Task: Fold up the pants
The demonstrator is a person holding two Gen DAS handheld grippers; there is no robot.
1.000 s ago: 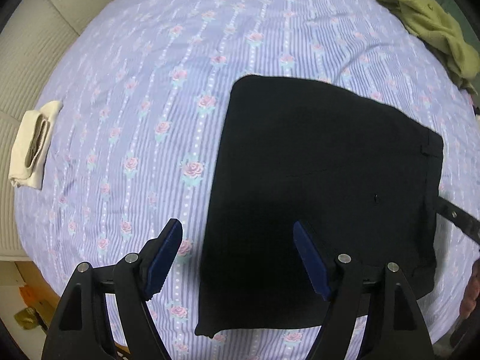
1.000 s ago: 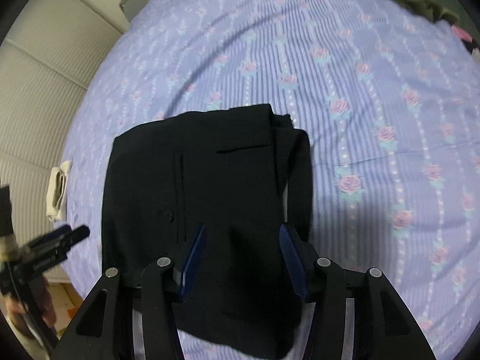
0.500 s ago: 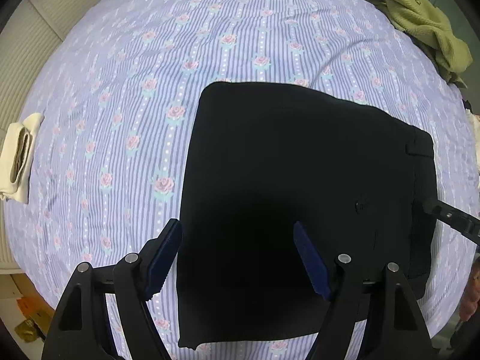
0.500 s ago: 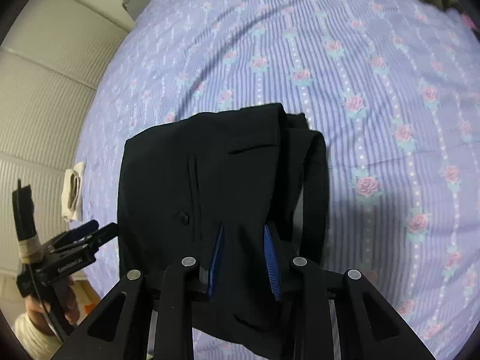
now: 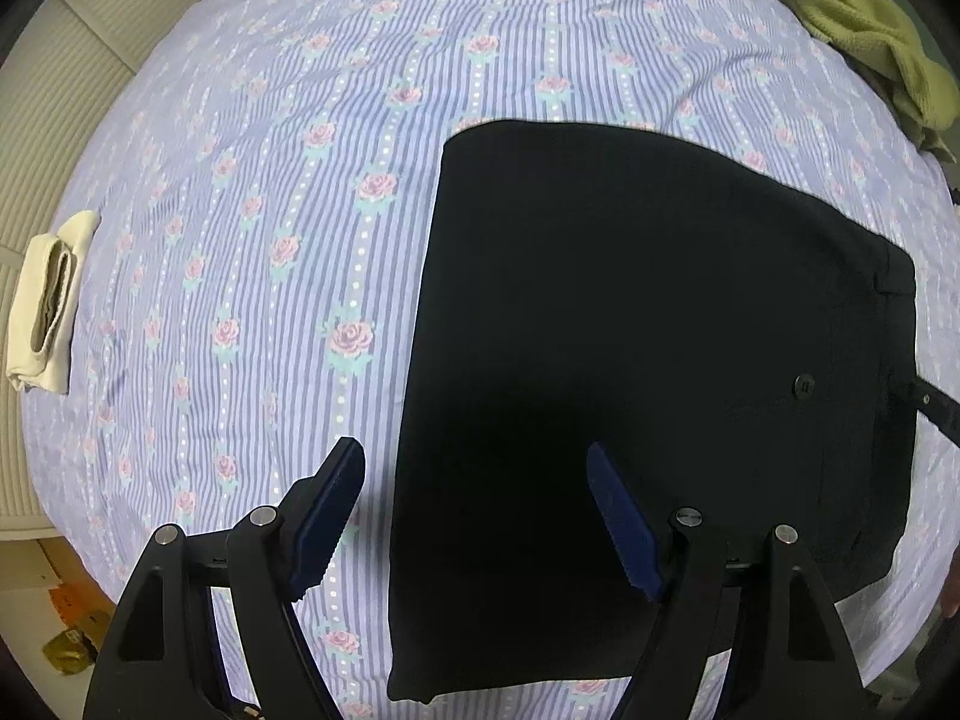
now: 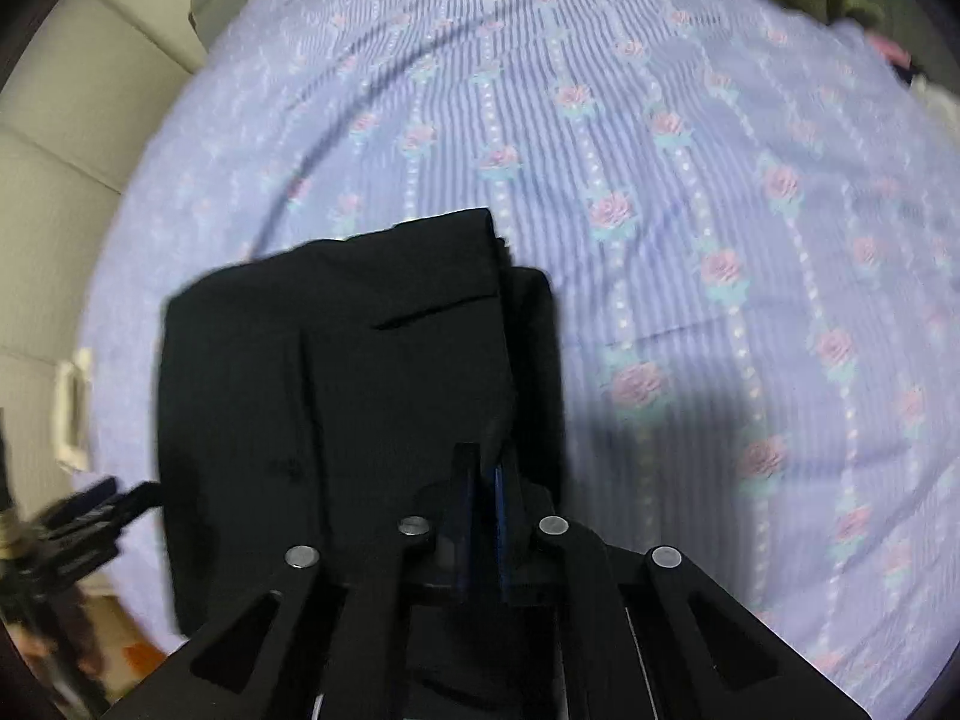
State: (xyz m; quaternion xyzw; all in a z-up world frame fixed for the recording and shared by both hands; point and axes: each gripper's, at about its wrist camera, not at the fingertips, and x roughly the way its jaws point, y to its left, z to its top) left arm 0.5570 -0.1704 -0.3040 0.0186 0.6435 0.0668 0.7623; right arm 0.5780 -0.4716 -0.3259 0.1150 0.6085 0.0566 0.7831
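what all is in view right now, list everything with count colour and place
pants: one, black, folded flat on the bedsheet, button showing near the waistband
bedsheet: one, lilac stripes with pink roses, covering the bed
green garment: one, olive, crumpled at the far right corner of the bed
cream cloth: one, off-white, folded, at the bed's left edge
wall panels: beige, beyond the bed on the left
left hand-held gripper: one, black with blue pads, jaws open above the left edge of the pants
right hand-held gripper: one, black with blue pads, jaws shut on a pinch of the pants near their right edge
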